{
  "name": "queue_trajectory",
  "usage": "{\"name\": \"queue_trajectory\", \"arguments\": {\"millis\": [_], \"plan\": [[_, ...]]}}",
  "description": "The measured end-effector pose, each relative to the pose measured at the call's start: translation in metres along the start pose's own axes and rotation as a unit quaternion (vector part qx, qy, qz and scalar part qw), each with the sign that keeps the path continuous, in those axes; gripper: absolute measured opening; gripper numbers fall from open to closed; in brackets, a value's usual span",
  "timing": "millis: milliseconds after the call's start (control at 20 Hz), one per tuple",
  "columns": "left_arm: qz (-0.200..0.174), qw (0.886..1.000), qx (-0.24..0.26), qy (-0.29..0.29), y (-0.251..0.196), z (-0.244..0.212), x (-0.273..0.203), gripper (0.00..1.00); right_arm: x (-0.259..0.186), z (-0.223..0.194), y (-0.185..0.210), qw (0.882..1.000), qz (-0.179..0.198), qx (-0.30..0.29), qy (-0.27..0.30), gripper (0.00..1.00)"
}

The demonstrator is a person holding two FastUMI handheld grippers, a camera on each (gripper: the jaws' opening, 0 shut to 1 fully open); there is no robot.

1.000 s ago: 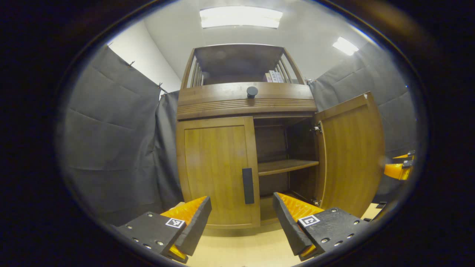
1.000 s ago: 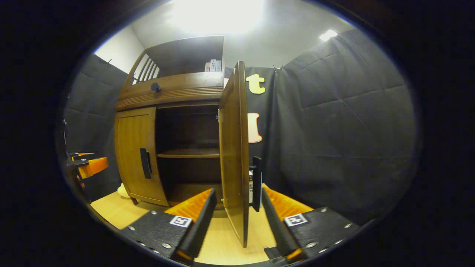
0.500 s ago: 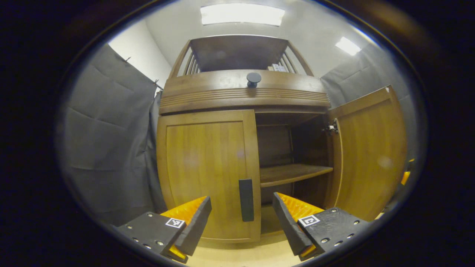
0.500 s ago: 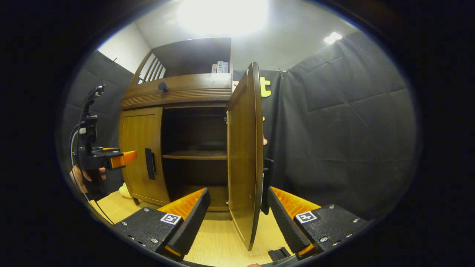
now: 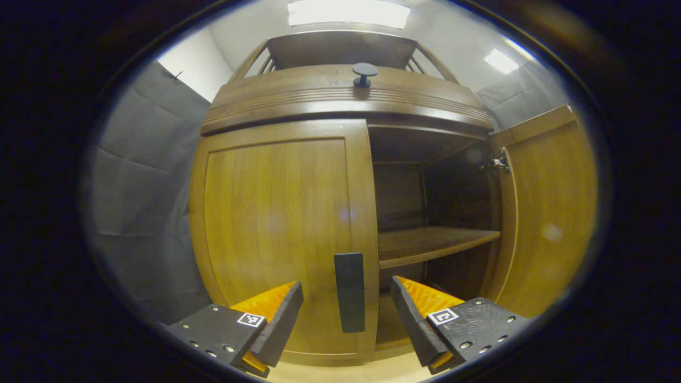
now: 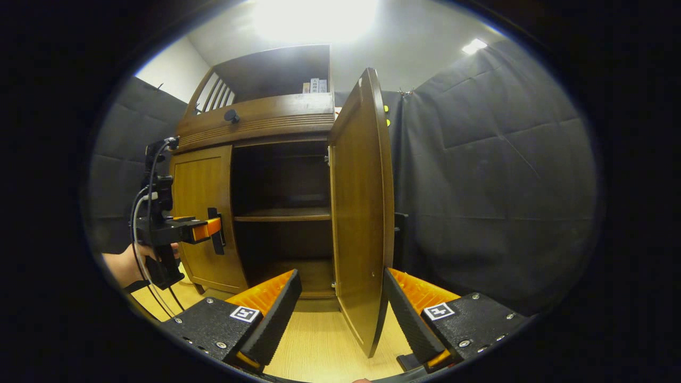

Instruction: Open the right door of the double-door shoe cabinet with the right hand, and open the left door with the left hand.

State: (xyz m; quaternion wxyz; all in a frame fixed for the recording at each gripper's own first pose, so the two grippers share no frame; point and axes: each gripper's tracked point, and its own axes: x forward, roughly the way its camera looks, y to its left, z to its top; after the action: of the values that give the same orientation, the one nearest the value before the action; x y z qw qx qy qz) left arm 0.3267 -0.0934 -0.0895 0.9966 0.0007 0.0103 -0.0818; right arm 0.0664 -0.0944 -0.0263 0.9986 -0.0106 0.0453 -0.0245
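We hold the left gripper (image 5: 347,319) with its fingers spread wide, and the dark handle (image 5: 349,291) of the left door (image 5: 282,234) stands between them, not yet pinched. In the right gripper view that same gripper (image 6: 213,227) sits level with the handle (image 6: 216,238) at the door's inner edge. The left door (image 6: 205,223) is shut against the shoe cabinet (image 5: 346,101); the right door (image 6: 362,213) already stands swung out, showing the inner shelf (image 5: 431,242).

The risk we see first is a poor catch. If we close before the handle sits well in between the fingers, we judge that only the tips may bite and could slide off as we pull. Because the handle is narrow and upright, a tilted approach could put one finger on the door face instead of behind the bar.

The second risk is the pull itself. The door turns on its outer hinge, so a straight tug, rather than an arc outward and leftward, would probably twist the grip or drag the cabinet on the floor (image 6: 319,346).

Our right gripper (image 6: 342,311) is also open, its fingers straddling the lower edge of the right door without pressing it. If we drift sideways there, we could nudge that door back toward closing.
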Motion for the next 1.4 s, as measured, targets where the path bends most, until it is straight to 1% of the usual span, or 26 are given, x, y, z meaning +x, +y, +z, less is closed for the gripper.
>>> {"name": "queue_trajectory", "arguments": {"millis": [150, 300, 500, 550, 600, 650, 700, 750, 850, 900, 950, 1000, 1100, 1150, 1250, 1400], "plan": [[0.012, 1.000, -0.009, 0.021, 0.002, -0.019, 0.021, 0.95, 0.003, 0.002, 0.001, 1.000, -0.005, -0.011, 0.000, 0.96], [0.018, 0.999, -0.013, 0.044, 0.010, -0.042, 0.035, 0.81, 0.002, 0.001, 0.002, 1.000, -0.003, -0.010, 0.002, 0.96], [0.016, 0.998, -0.009, 0.052, 0.011, -0.049, 0.042, 0.63, 0.002, -0.002, 0.003, 1.000, 0.002, -0.005, 0.011, 0.96], [0.016, 0.999, -0.007, 0.051, 0.011, -0.049, 0.043, 0.75, 0.002, -0.001, 0.003, 1.000, 0.003, -0.006, 0.013, 0.97], [-0.011, 0.999, -0.015, 0.049, 0.001, -0.050, 0.045, 0.69, 0.001, -0.001, 0.004, 1.000, 0.005, -0.007, 0.015, 0.96], [-0.013, 0.999, -0.020, 0.047, -0.003, -0.044, 0.040, 0.43, 0.000, 0.000, 0.005, 1.000, 0.007, -0.007, 0.015, 0.97], [-0.012, 0.999, -0.016, 0.050, -0.006, -0.050, 0.046, 0.17, -0.002, 0.001, 0.005, 1.000, 0.008, -0.008, 0.014, 0.97], [-0.007, 0.998, -0.015, 0.053, -0.004, -0.049, 0.042, 0.21, -0.002, 0.003, 0.005, 1.000, 0.009, -0.010, 0.012, 0.97], [0.000, 0.998, -0.028, 0.056, -0.006, -0.046, 0.038, 0.29, -0.005, 0.007, 0.007, 1.000, 0.012, -0.012, 0.005, 0.96], [0.000, 0.998, -0.029, 0.058, -0.004, -0.044, 0.036, 0.27, -0.006, 0.008, 0.008, 1.000, 0.012, -0.012, 0.002, 0.94], [-0.001, 0.998, -0.028, 0.057, -0.004, -0.042, 0.035, 0.24, -0.007, 0.009, 0.009, 1.000, 0.013, -0.011, 0.000, 0.94], [-0.003, 0.998, -0.028, 0.057, -0.003, -0.041, 0.036, 0.22, -0.008, 0.009, 0.011, 1.000, 0.015, -0.009, -0.001, 0.96], [-0.006, 0.998, -0.030, 0.058, -0.004, -0.043, 0.037, 0.19, -0.010, 0.011, 0.013, 1.000, 0.019, -0.006, 0.000, 0.97], [-0.005, 0.998, -0.030, 0.059, -0.005, -0.044, 0.038, 0.13, -0.011, 0.011, 0.016, 1.000, 0.022, -0.005, -0.001, 0.97], [-0.006, 0.998, -0.033, 0.060, -0.004, -0.045, 0.037, 0.13, -0.025, 0.007, 0.022, 1.000, 0.027, -0.006, 0.000, 0.96], [-0.007, 0.998, -0.035, 0.059, -0.003, -0.042, 0.035, 0.12, -0.033, 0.005, 0.029, 0.999, 0.035, -0.007, -0.001, 0.96]]}}
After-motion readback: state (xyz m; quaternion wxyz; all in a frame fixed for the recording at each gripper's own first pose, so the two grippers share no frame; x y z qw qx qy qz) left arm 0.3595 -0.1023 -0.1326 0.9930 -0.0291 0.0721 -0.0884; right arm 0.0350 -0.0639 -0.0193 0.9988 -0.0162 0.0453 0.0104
